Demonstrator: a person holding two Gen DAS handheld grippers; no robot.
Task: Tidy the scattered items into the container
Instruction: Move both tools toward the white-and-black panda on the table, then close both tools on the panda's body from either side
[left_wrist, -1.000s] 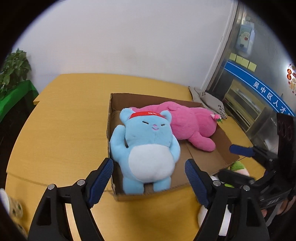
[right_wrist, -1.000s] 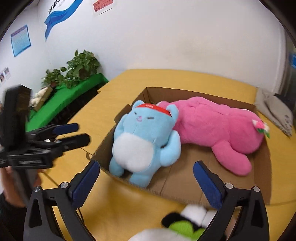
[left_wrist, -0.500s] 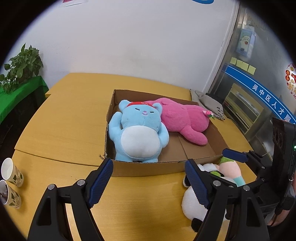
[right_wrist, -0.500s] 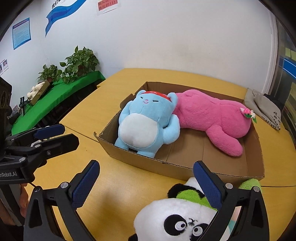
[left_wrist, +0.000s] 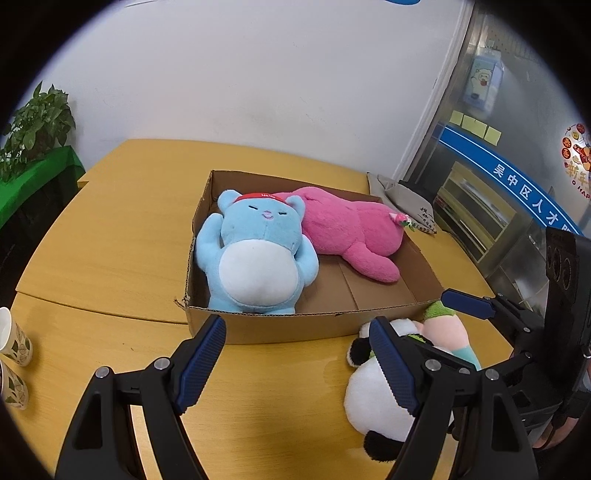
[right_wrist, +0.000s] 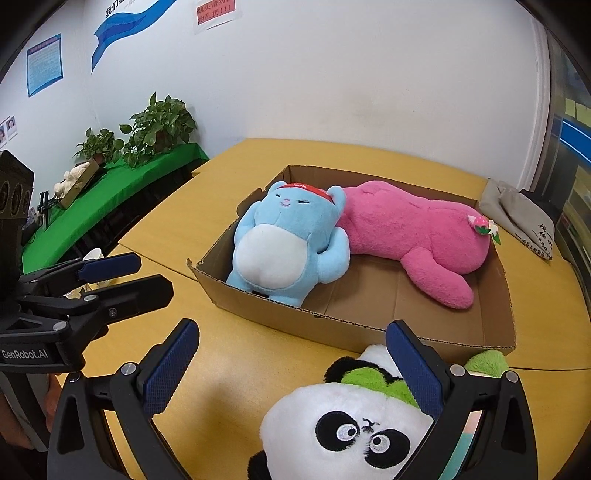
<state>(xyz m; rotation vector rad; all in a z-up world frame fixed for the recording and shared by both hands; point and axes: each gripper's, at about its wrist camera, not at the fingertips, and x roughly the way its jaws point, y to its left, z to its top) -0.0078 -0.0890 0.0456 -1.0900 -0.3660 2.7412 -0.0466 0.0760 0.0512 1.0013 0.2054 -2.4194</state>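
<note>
Left gripper (left_wrist: 295, 349) spread wide and empty, cardboard box (left_wrist: 280, 326) just ahead holding blue plush (left_wrist: 255, 262) and pink plush (left_wrist: 354, 232), right gripper (right_wrist: 295, 360) likewise spread, panda plush (right_wrist: 343, 421) beneath its right finger, outside box on yellow table (left_wrist: 110, 236).

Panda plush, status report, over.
Both grippers, left and right, open, empty. Panda plush on table outside cardboard box. Nothing blocking; box floor has room.

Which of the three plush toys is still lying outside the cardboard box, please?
The panda plush: it lies on the table before the cardboard box, while the blue bear and pink plush lie inside.
</note>
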